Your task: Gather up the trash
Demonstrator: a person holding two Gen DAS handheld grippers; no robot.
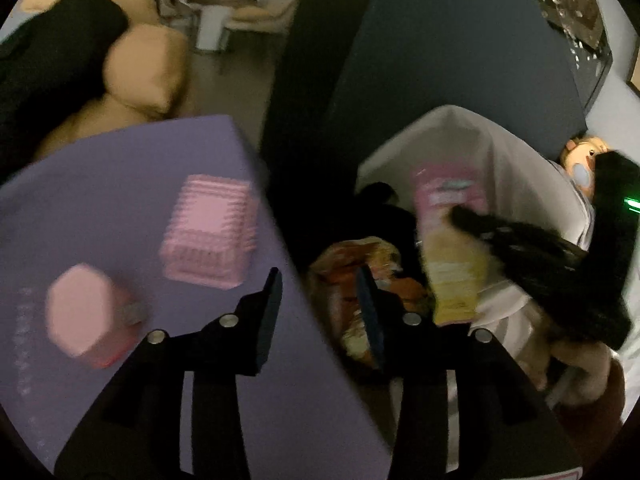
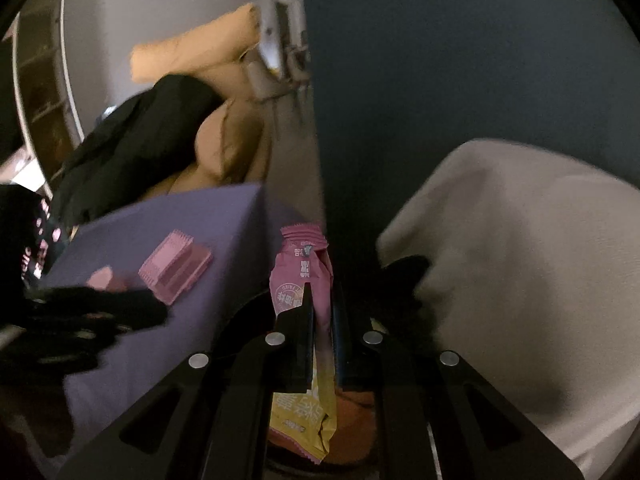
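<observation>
A bin lined with a white bag point(image 1: 472, 140) stands just right of the purple table point(image 1: 100, 184). An orange snack wrapper point(image 1: 340, 264) lies inside it. My left gripper point(image 1: 320, 280) hovers over the table's edge and the bin, open, with nothing between its pads. Blurred, my right gripper point(image 1: 460, 214) reaches over the bag from the right, shut on a pink-and-yellow snack packet point(image 1: 452, 264). In the right wrist view that packet point(image 2: 298, 268) sticks up between the shut fingers of my right gripper point(image 2: 322, 304), above the white bag point(image 2: 520, 248).
A pink slatted basket point(image 1: 212, 232) and a pink hexagonal box point(image 1: 80, 308) sit on the table. Beige cushions point(image 1: 148, 68) with a black garment point(image 1: 48, 60) lie behind it. A dark blue panel point(image 1: 440, 60) rises behind the bin.
</observation>
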